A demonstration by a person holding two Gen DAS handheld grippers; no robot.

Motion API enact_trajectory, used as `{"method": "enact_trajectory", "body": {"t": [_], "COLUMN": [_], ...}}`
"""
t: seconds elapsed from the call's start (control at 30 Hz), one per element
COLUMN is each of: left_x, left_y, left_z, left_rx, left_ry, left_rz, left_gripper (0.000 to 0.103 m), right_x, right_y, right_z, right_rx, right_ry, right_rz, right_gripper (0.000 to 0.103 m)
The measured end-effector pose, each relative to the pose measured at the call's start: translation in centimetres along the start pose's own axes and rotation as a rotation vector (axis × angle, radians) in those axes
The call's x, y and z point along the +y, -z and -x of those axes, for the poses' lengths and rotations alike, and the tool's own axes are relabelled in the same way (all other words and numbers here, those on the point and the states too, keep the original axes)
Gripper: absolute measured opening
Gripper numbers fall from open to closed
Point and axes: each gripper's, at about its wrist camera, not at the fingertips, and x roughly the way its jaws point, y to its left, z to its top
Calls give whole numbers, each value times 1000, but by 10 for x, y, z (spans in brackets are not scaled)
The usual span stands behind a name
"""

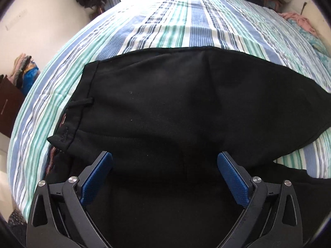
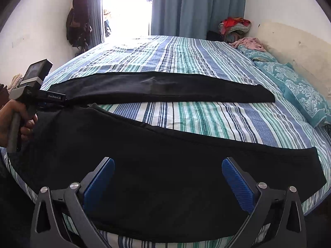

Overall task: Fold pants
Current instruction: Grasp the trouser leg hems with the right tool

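The black pants [image 2: 165, 148] lie flat on the striped bed [image 2: 186, 62], legs spread apart and running sideways across both views. The left tongs [image 1: 164, 159] hang wide open, holding nothing, over the waist end. The right tongs [image 2: 168, 165] are wide open too, over the near leg, so the right hand is nearer that leg.

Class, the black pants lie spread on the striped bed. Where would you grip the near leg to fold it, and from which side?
Grip the near leg at its hem, coming from the bed's near edge: that end lies flat, free and unobstructed, and both grippers are open.
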Motion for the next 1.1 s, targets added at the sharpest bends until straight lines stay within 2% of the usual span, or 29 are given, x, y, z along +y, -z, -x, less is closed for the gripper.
{"method": "enact_trajectory", "body": {"t": [0.07,0.13,0.23,0.4,0.47,0.53,0.6,0.63,0.67,0.73,0.83,0.9,0.93,0.97,1.0,1.07,1.1], "left_x": [-2,-7,-9,4,6,3,1,1,1,5,11,9,11,13,12,12,13], "left_y": [-4,-9,-20,-34,-34,-34,-33,-35,-35,-37,-34,-20,-11,-7,-7,-6,-6], "left_z": [27,50,59,35,28,24,20,18,16,9,-21,-49,-48,-44,-44,-44,-45], "left_rx": [-68,-131,-151,-117,-110,-103,-98,-98,-100,-106,-62,-34,-101,-139,-136,-145,-149], "left_ry": [76,77,80,10,2,-7,-12,-19,-34,-65,-77,-83,-66,-57,-61,-55,-44], "left_rz": [-21,-64,-89,-40,-22,-18,-13,-6,6,48,96,56,56,66,63,65,70], "left_gripper": [102,102,102,102,102,102,102,102,102,102,102,103,103,103,103,103,103], "right_x": [-11,-24,-66,-212,-272,-325,-361,-368,-367,-356,-344,-340,-339,-337,-334,-336,-342], "right_y": [0,-2,-13,-19,-14,-1,21,25,19,-2,-40,-74,-95,-116,-132,-150,-156], "right_z": [1,-3,-16,-18,-26,-42,-71,-74,-68,-58,-39,-38,-45,-60,-83,-151,-177], "right_rx": [0,13,68,88,109,129,264,274,246,253,108,12,-1,16,85,403,481], "right_ry": [6,8,23,233,268,228,174,144,149,138,8,-53,-67,-75,-51,6,56], "right_rz": [-41,-85,-215,-594,-726,-872,-976,-996,-976,-866,-760,-648,-563,-462,-356,-204,-167], "right_gripper": [103,103,103,103,103,103,103,103,103,103,103,103,103,103,103,103,103]}}
